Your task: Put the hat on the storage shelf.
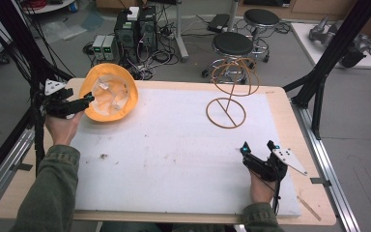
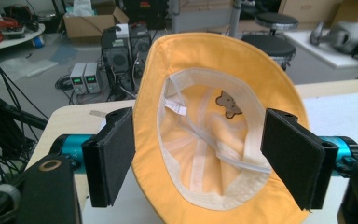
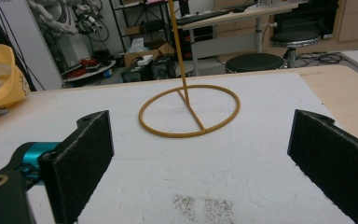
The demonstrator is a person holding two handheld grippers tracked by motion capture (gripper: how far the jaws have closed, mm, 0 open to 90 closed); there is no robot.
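White foam board covers the table. Left gripper fingers spread astride the yellow hat's brim at ten o'clock — ungrasped; wire hat stand empty; right gripper released.

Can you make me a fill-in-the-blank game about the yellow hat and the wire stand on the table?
1. The yellow cloth bucket hat lies with its ____ facing up.
2. The golden wire hat stand rests on a base shaped like a ____.
3. The left gripper has its jaws ____ around the hat's brim.
4. The right gripper sits on the white foam board, holding ____.

Missing words: inside; ring; open; nothing
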